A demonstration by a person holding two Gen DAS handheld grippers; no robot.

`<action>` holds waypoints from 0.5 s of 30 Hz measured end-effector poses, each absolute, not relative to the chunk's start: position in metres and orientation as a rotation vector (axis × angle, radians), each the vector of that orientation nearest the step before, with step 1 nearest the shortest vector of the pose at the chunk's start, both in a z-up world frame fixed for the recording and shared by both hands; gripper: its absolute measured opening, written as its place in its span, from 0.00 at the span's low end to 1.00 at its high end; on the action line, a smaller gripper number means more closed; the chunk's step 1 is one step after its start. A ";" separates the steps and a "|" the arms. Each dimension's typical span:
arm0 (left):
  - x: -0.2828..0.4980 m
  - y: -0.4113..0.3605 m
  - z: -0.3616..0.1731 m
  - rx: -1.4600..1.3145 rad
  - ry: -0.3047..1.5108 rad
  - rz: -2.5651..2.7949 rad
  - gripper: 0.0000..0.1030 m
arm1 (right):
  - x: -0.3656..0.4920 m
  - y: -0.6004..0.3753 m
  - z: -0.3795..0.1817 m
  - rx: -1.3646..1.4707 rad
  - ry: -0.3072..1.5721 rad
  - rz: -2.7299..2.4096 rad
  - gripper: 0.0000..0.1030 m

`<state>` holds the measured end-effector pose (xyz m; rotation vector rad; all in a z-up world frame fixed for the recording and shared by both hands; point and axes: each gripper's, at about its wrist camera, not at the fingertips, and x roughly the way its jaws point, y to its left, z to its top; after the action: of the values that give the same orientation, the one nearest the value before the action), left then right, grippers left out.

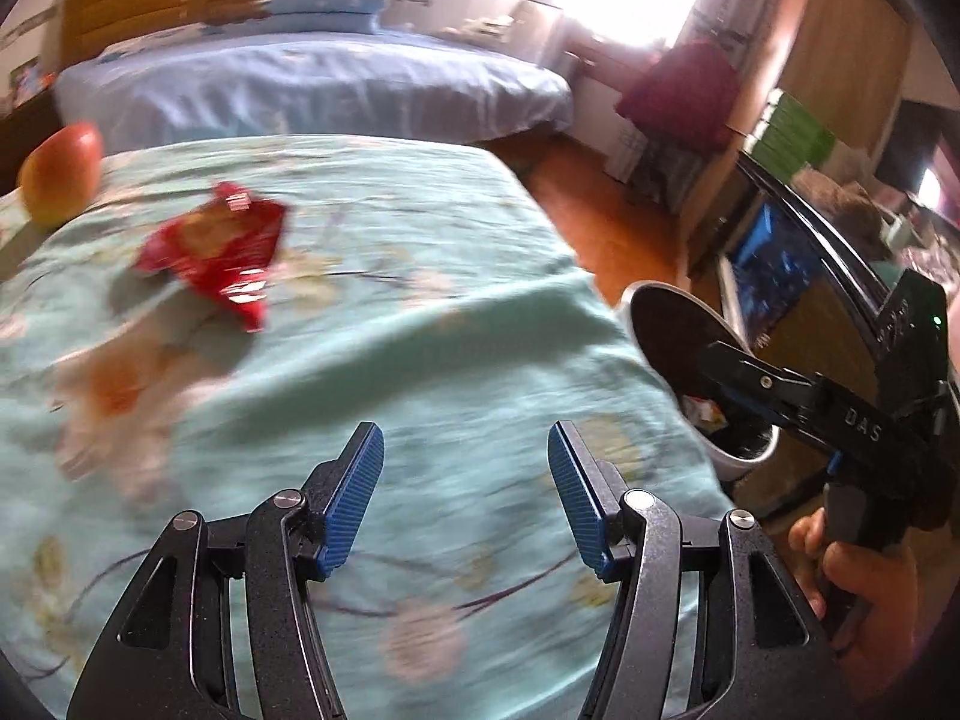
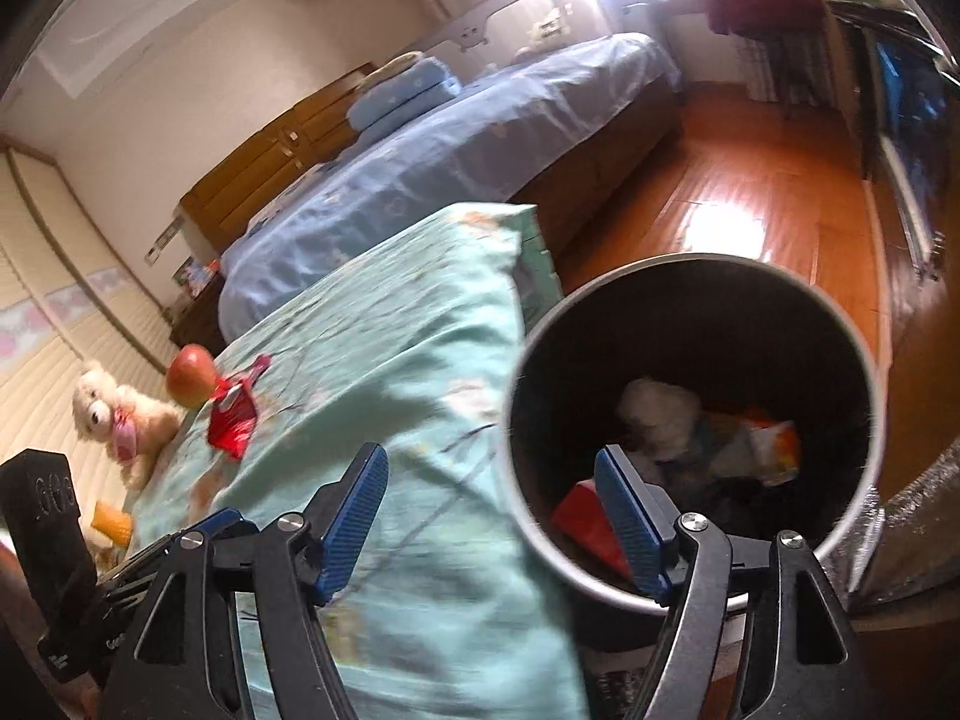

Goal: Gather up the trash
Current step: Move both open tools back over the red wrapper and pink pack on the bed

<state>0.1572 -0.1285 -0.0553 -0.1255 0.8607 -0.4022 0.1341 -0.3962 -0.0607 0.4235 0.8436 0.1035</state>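
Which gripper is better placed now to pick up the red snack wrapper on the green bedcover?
Left, probably. The left gripper is open over the bedcover, facing the red wrapper. The right gripper is open too, but at the trash bin.

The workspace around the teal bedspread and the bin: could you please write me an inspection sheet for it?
Surface: teal floral bedspread, rumpled.
Job's things: red snack wrapper lying on the bedspread; round bin beside the bed's edge, already holding wrappers and crumpled paper.
Clutter: apple, plush dog and a yellow object, too blurred to identify.
Grippers: left gripper open, empty, above the bedspread; right gripper open, empty, at the bin's rim.
Cables: nothing seen.
Surroundings: blue bed, wooden floor, bright window.
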 end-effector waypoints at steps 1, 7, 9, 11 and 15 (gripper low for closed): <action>0.158 -0.122 -0.056 -0.132 0.860 -0.387 0.56 | 0.135 -0.389 -0.060 0.417 0.846 0.115 0.73; 0.157 -0.077 -0.057 -0.174 0.850 -0.308 0.56 | 0.144 -0.347 -0.061 0.384 0.867 0.189 0.73; 0.157 -0.061 -0.057 -0.190 0.847 -0.276 0.56 | 0.148 -0.332 -0.062 0.376 0.875 0.215 0.73; 0.157 -0.050 -0.058 -0.199 0.845 -0.241 0.56 | 0.152 -0.317 -0.064 0.365 0.887 0.243 0.74; 0.155 -0.026 -0.057 -0.222 0.835 -0.191 0.56 | 0.159 -0.293 -0.066 0.346 0.903 0.290 0.74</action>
<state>0.1548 -0.0262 -0.0566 -0.2223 0.8346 -0.1906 0.1594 -0.2927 -0.0662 0.3462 0.9034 0.2901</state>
